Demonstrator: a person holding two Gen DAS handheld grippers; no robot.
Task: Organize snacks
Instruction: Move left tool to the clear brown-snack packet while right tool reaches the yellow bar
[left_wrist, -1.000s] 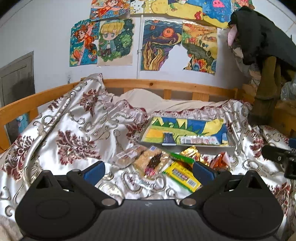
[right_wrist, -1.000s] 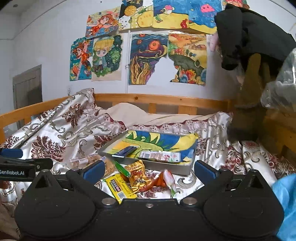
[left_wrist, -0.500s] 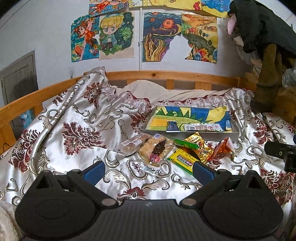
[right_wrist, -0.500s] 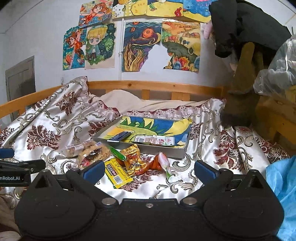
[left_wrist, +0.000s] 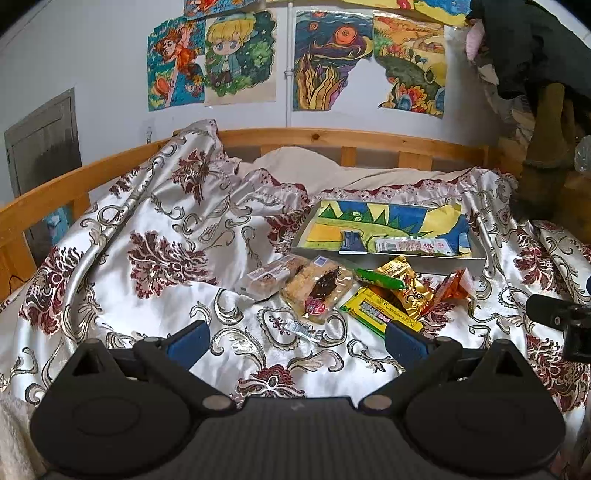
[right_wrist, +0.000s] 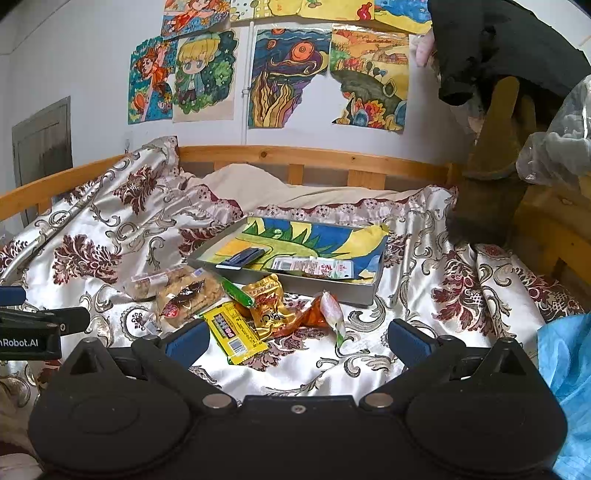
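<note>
You face a wooden bed frame (left_wrist: 332, 137) draped with a shiny flowered bedspread (left_wrist: 155, 236). Bright cartoon drawings (right_wrist: 207, 74) cover the white wall behind; dark clothes (right_wrist: 491, 40) hang at right.

Bare floral satin bedspread (left_wrist: 155, 280) lies open left of the snack heap (left_wrist: 354, 291); the shallow grey tray (right_wrist: 325, 286) just behind it and the wooden bed rail (right_wrist: 314, 155) block the far side.

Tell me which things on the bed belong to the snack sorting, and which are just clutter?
Job: tray; yellow packet; gold pouch; orange wrapper; green stick; two clear cookie packs.

Lying about: bedspread; wall drawings; dark clothes; blue bag.
</note>
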